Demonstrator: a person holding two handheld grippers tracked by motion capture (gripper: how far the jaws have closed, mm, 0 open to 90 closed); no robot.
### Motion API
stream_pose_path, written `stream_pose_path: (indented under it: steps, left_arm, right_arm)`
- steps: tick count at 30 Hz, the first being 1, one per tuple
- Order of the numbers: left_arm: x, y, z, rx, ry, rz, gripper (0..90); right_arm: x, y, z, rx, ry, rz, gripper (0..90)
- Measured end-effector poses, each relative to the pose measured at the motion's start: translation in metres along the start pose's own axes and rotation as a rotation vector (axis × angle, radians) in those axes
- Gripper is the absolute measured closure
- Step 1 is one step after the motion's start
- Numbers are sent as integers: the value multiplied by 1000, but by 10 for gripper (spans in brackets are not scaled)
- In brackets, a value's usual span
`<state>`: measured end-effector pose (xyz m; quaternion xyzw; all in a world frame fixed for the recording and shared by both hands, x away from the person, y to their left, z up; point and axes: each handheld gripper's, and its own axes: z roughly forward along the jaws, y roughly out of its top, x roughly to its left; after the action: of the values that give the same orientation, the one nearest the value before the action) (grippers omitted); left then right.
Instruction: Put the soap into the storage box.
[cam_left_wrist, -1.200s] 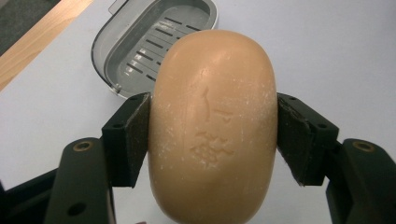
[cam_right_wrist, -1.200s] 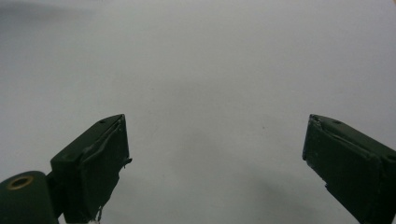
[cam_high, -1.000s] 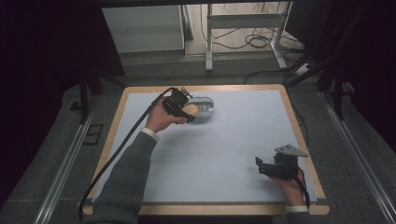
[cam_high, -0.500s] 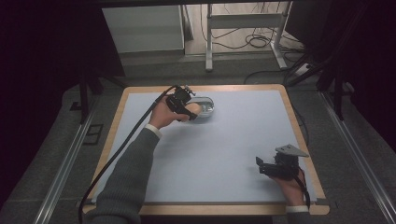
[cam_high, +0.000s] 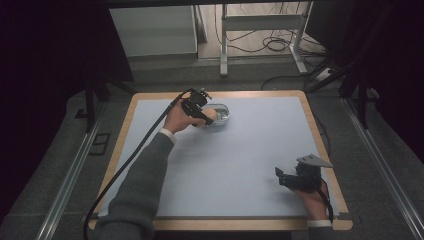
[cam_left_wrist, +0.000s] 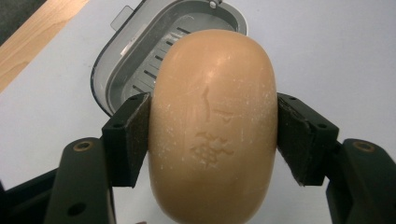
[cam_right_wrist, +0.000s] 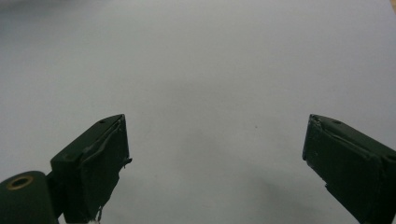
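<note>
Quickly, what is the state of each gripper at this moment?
Left gripper: closed on the tan soap bar, over the grey soap dish.
Right gripper: open, holding nothing.

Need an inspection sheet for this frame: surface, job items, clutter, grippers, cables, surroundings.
Surface: pale blue mat on a wood-edged table.
Job's things: tan soap bar clamped above an open grey soap dish with a slotted tray, at the mat's far side.
Clutter: nothing seen.
Grippers: left gripper shut on the soap bar; right gripper open, nothing between the jaws, near the table's front right corner.
Cables: black cable trails from the left gripper off the table's front edge.
Surroundings: metal frame legs and floor cables beyond the table.
</note>
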<state>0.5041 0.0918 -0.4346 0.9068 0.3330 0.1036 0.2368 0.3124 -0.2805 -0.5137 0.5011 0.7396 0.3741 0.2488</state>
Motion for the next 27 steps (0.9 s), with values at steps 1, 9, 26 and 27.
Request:
stream_pose_path:
  steps: [1,9,26,27]
  left_arm:
    - [0,1,1,2,3,0,324]
    - [4,10,11,-6,-18,-7,324]
    - [17,30,30,31,-16,-4,323]
    - [17,30,30,31,-16,-4,324]
  right_arm:
    - [0,0,0,0,-1,1,70]
    - [-1,0,0,-2,-6,1,70]
    - [-3,0,-1,-2,-5,14,70]
    - [-3,0,-1,-2,-5,14,70]
